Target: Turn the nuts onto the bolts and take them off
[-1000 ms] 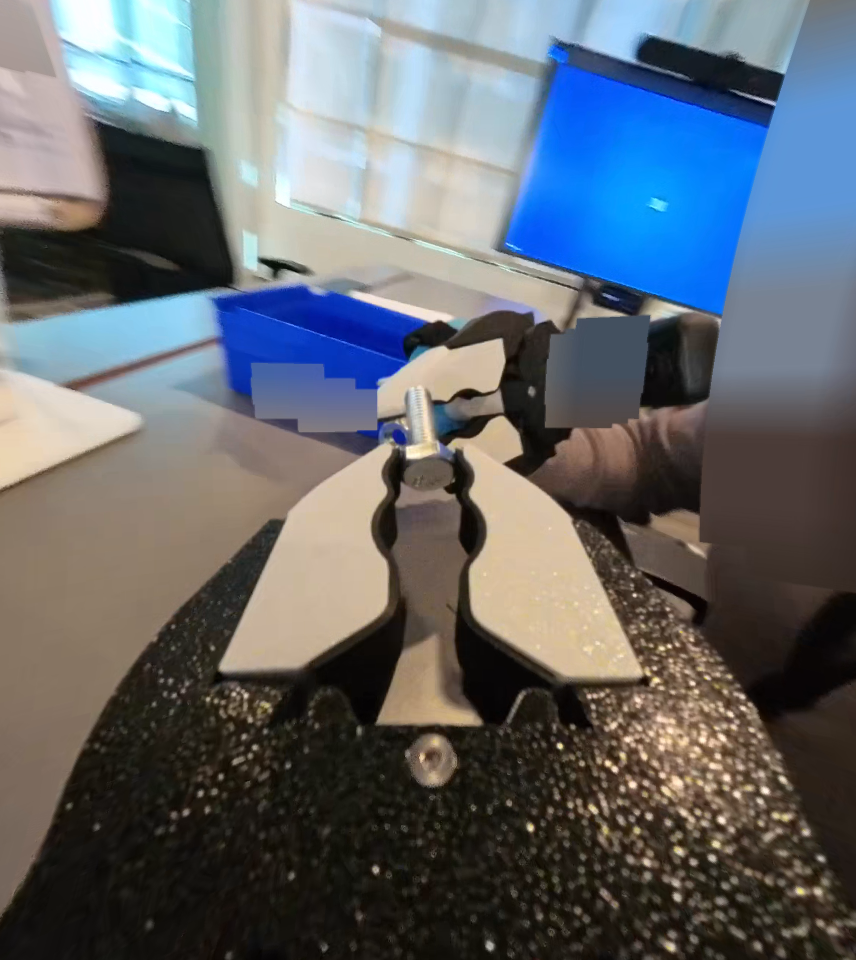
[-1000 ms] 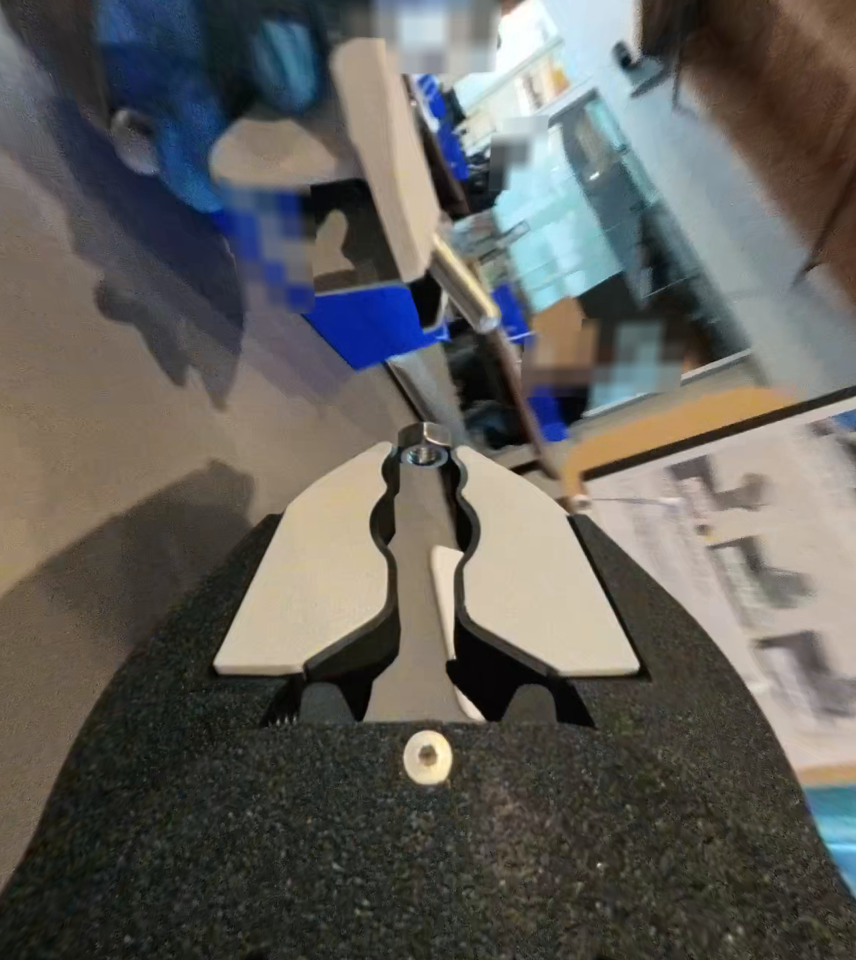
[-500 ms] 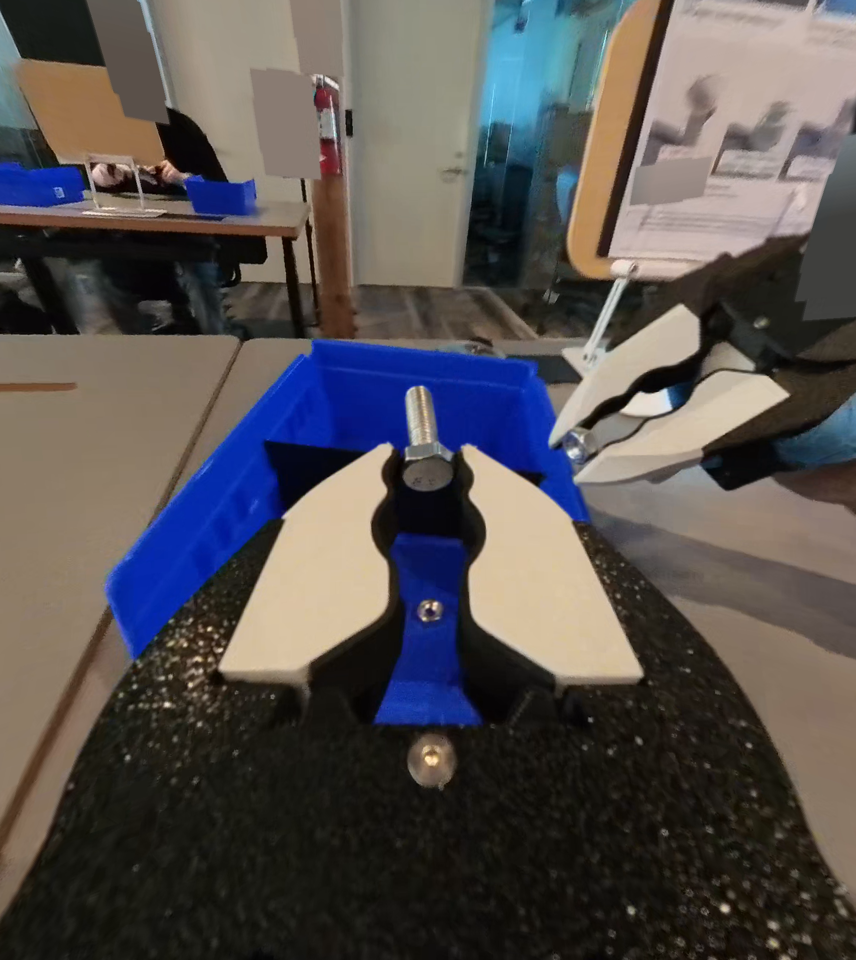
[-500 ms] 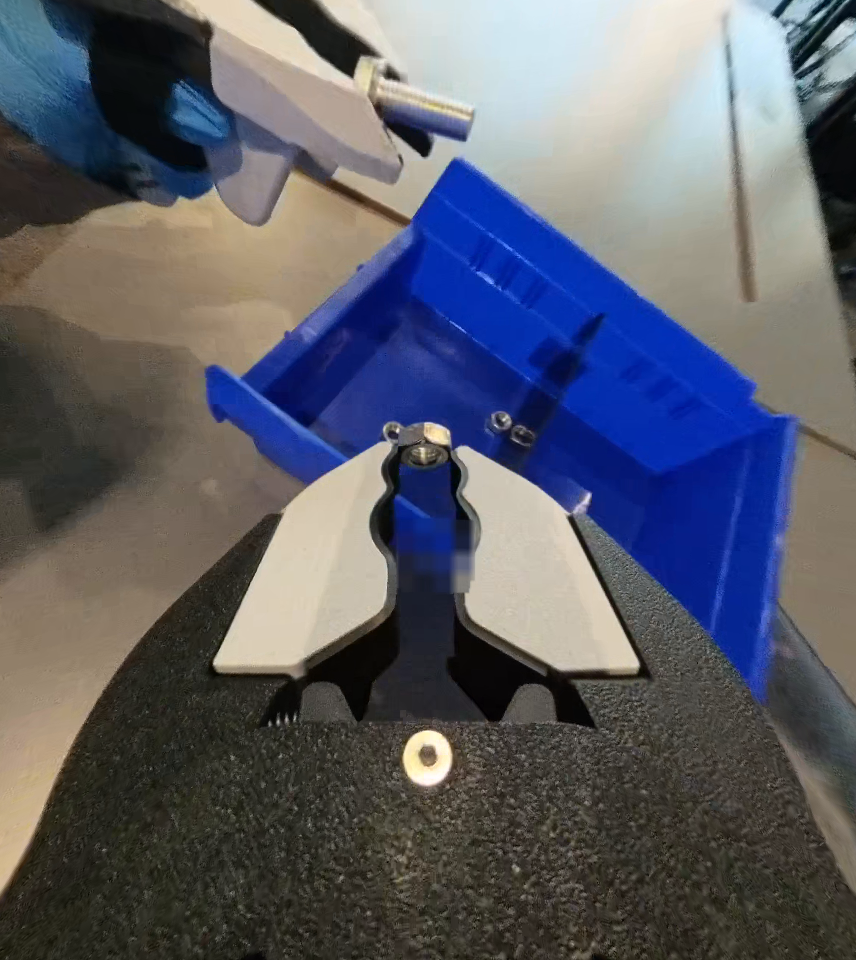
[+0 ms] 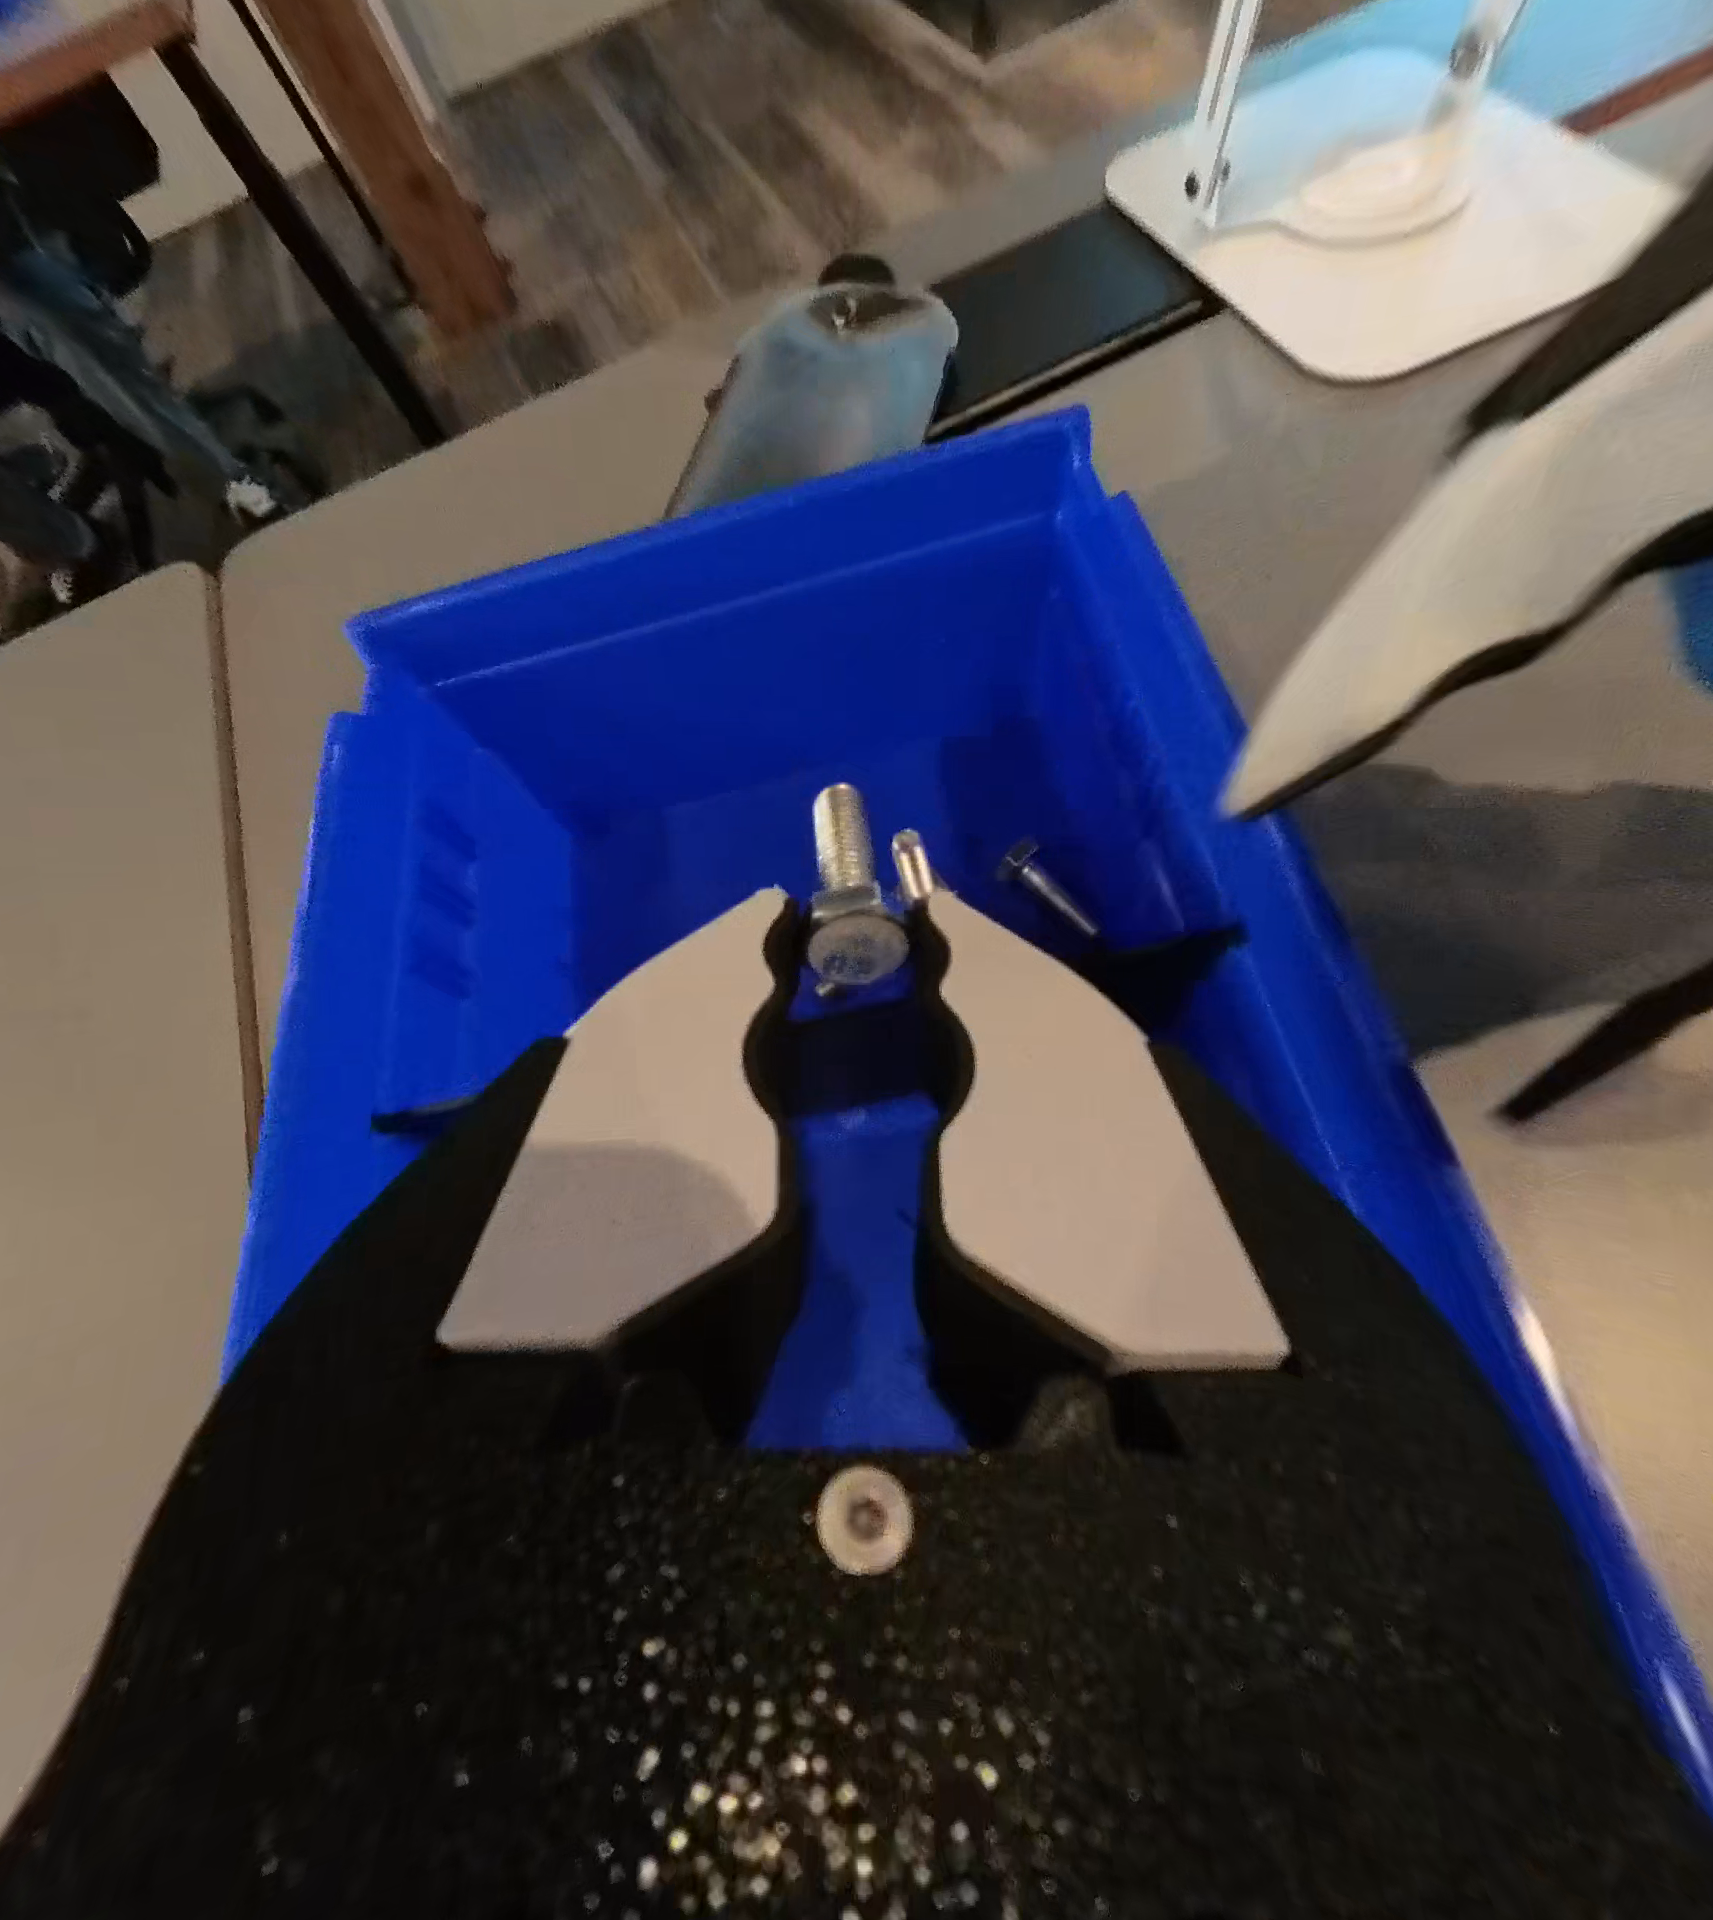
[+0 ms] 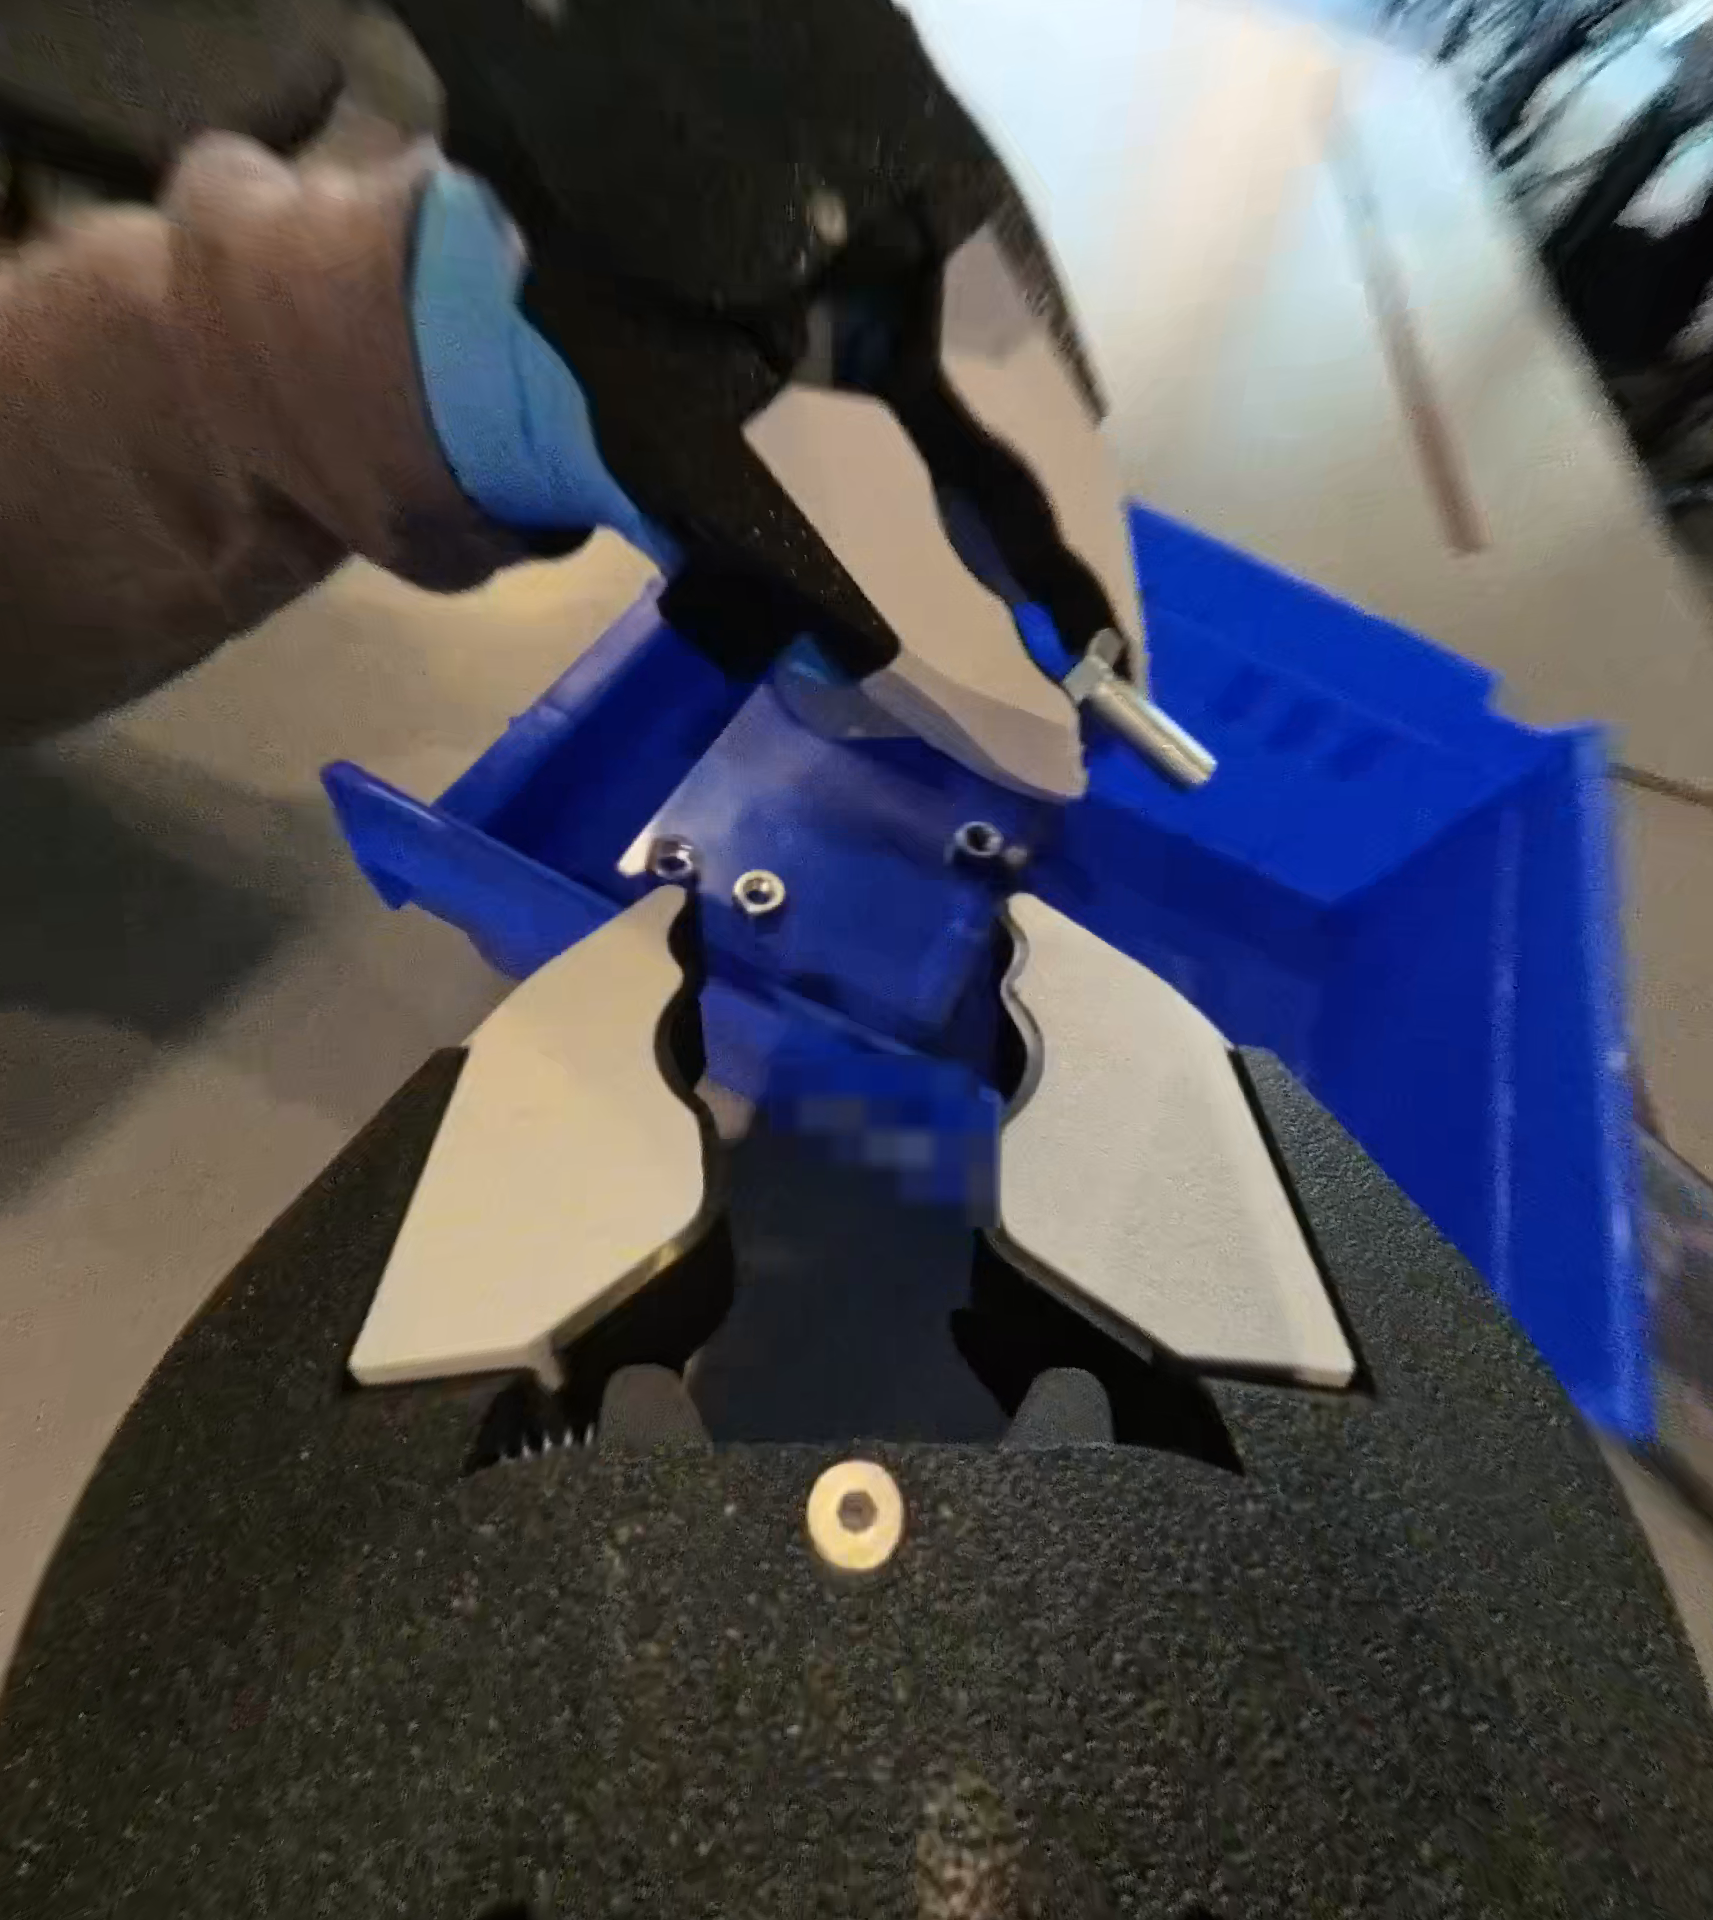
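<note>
The left hand-held gripper (image 5: 854,914) clamps a silver hex-head steel bolt (image 5: 844,883) over the blue plastic bin (image 5: 727,665). The right hand-held gripper (image 6: 841,914) is spread apart with nothing in it, three small steel nuts (image 6: 760,891) lying in the bin just ahead of it.

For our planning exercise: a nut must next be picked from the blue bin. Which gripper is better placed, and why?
Right. The right gripper is open and empty, right by the nuts in the blue bin; the left gripper is shut on a bolt.
</note>
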{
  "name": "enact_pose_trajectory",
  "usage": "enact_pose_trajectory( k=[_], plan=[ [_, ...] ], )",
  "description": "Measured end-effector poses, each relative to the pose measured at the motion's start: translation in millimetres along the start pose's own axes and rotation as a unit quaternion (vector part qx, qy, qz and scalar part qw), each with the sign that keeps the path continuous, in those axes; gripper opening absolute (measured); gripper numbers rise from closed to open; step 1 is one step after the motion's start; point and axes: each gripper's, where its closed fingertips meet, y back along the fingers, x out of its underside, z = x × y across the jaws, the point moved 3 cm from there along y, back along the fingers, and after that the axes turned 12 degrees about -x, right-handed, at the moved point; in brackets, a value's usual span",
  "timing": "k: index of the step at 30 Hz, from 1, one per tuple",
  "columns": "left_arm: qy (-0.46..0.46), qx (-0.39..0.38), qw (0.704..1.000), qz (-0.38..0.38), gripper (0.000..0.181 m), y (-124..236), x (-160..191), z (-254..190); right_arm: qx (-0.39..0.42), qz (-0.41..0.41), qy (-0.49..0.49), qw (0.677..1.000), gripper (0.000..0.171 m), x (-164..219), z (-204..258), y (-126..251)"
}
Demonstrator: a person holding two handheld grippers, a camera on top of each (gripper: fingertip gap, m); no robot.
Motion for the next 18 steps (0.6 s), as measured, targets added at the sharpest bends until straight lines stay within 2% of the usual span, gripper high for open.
enact_pose_trajectory(
  k=[3,6,12,18],
  plan=[
    [-0.028,0.011,0.999,0.045,0.02,-20,1,-11,0.082,-0.122,-0.026,0.989,0.044,22,10,40],
    [-0.056,0.016,0.994,0.091,0.021,-37,6,-20,0.171,-0.181,-0.028,0.968,0.037,58,23,70],
    [-0.07,0.007,0.993,0.098,0.025,-44,2,-29,0.236,-0.189,-0.02,0.953,0.035,83,30,92],
    [-0.031,-0.011,0.997,0.066,0.038,-30,-10,-21,0.232,-0.213,-0.05,0.948,0.038,86,26,98]
  ],
)
